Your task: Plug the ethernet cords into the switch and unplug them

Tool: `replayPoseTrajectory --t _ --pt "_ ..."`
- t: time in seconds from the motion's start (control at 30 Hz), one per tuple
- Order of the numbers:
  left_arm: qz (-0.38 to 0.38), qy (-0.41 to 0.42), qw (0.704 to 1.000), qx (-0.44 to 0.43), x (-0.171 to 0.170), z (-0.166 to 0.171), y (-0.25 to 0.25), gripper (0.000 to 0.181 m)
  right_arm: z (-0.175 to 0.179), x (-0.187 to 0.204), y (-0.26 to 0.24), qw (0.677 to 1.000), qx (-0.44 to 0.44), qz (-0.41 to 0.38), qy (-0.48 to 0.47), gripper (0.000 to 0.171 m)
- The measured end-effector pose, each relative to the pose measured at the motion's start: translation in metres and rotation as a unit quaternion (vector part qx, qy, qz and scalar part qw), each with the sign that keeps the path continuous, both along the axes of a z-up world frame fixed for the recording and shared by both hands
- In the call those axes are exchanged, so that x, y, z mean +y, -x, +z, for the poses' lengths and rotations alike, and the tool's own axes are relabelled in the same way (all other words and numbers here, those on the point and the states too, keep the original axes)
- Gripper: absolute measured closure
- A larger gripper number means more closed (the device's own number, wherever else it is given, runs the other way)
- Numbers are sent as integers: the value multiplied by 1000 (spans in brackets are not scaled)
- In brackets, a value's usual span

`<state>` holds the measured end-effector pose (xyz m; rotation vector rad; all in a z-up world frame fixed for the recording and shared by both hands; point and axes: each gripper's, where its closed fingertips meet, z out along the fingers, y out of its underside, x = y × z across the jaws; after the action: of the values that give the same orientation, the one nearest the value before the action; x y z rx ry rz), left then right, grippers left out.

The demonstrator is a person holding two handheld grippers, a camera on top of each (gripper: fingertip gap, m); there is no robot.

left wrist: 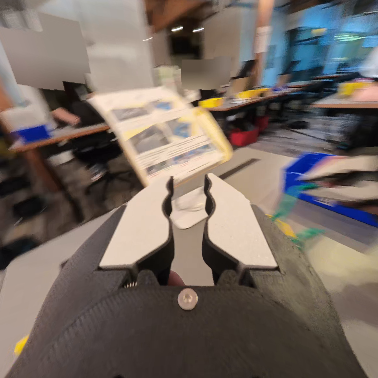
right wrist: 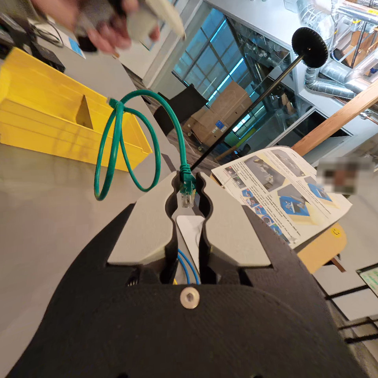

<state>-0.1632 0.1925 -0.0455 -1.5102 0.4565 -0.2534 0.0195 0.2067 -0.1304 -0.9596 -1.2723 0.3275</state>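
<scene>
Left wrist view: heavily motion-blurred. Left gripper (left wrist: 188,185) empty, jaws a moderate gap apart, nothing between them. Beyond the tips: tilted instruction sheet (left wrist: 163,135) on its white stand (left wrist: 189,208), grey worktop (left wrist: 327,272) below. Far right: smeared blue bin (left wrist: 294,180) and streaks of green, probably the green cord (left wrist: 286,204), too blurred to confirm. No switch identifiable here.

Right wrist view: sharp. Right gripper (right wrist: 187,178) raised off the worktop (right wrist: 41,204), jaws narrow and pinching the green cord (right wrist: 155,131) at the moulded boot just behind the plug. Clear plug (right wrist: 186,199) hangs inside the jaw hollow, pointing back toward the camera. Rest of cord curls in free loops in the air; far plug (right wrist: 109,100) visible at top of the loop. Yellow bin (right wrist: 61,114) behind on the worktop. Blue cord (right wrist: 189,268) glimpsed low between the jaws. Blurred hand (right wrist: 106,24) with the other tool at top left. Instruction sheet (right wrist: 282,190) at right. Switch not in view.

Handling notes (judgement):
- Cord light, springy; holds its coil, so loops likely to tug and swing the plug sideways.
- Boot is the sensible hold: rubbery, grippy, stiff enough to push with.
- Plug body hard and slick; latch tab thin, likely to snap if squeezed or bent back.
- Plug currently faces away from the tips; needs turning before any port.
- Unplugging needs the tab pressed, not a pull on the cord alone.
</scene>
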Motion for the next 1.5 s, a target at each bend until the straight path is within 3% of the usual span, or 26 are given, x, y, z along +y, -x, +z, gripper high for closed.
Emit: replayPoseTrajectory --t 0.07,0.17,0.27,0.4,0.53,0.73,1.03,1.4,1.5 --pt "-74 11 997 14 -27 10 -34 158 -4 6 0 1000 -8 -19 -14 159" --pt "-175 79 980 41 -52 -20 -100 155 -9 12 1 998 -29 -42 -44 160" --pt "-217 135 966 32 -51 -57 -151 146 -11 13 3 996 -40 -51 -67 159" --pt "-239 190 951 -52 -34 -89 -178 145 -9 14 1 994 -39 -61 -84 159" --pt "-248 210 939 -115 -22 -106 -188 132 -7 12 1 994 -36 -58 -89 159" --pt "-254 195 935 -154 -15 -104 -191 144 -11 2 10 994 -41 -39 -98 159" --pt "-270 192 922 -202 -5 -107 -179 134 -16 -16 18 993 -54 17 -101 160" --pt "-321 191 904 -208 -14 -109 -181 168 -24 -27 15 991 -73 66 -95 161" --pt "-323 182 906 -205 -15 -109 -182 171 -25 -27 15 990 -73 65 -101 161"
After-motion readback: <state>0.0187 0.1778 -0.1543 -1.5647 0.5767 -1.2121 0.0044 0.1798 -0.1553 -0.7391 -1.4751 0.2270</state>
